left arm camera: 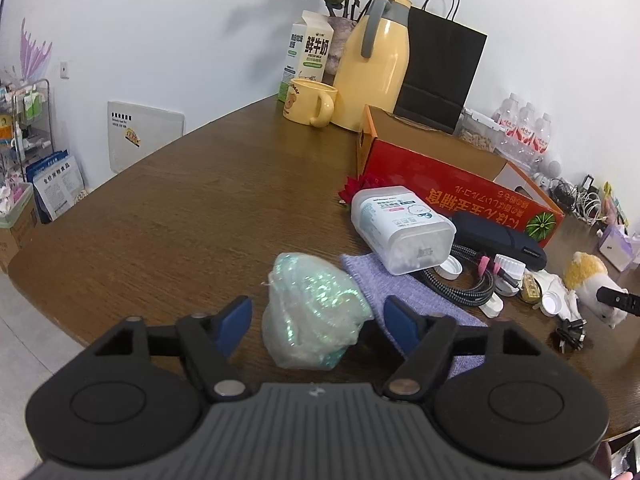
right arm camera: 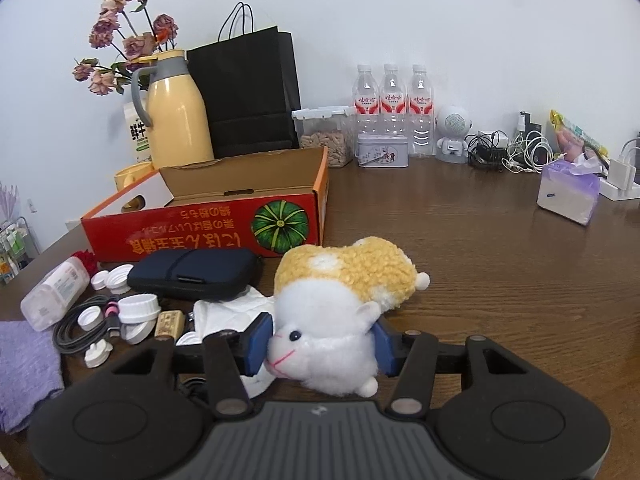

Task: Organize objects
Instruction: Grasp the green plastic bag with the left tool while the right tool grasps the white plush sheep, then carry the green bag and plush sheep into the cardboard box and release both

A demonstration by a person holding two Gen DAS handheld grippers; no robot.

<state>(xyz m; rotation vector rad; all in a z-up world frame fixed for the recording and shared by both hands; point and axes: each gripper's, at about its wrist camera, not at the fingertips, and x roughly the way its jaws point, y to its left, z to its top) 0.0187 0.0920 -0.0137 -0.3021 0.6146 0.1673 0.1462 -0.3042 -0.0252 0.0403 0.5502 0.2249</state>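
On the brown worktop (left arm camera: 180, 216) in the left wrist view, the left tool (left arm camera: 318, 320) stands released, its blue pads clear on both sides of a shiny pale green wad (left arm camera: 312, 312) that lies just beside a purple cloth (left arm camera: 404, 292); farther back a milk carton (left arm camera: 310, 54) reads "FRESH MILK". In the right wrist view, the right tool (right arm camera: 322, 346) is clenched on the white head of a plush toy (right arm camera: 344, 292), in front of an open red box (right arm camera: 208, 232) printed with upside-down writing and a green pumpkin.
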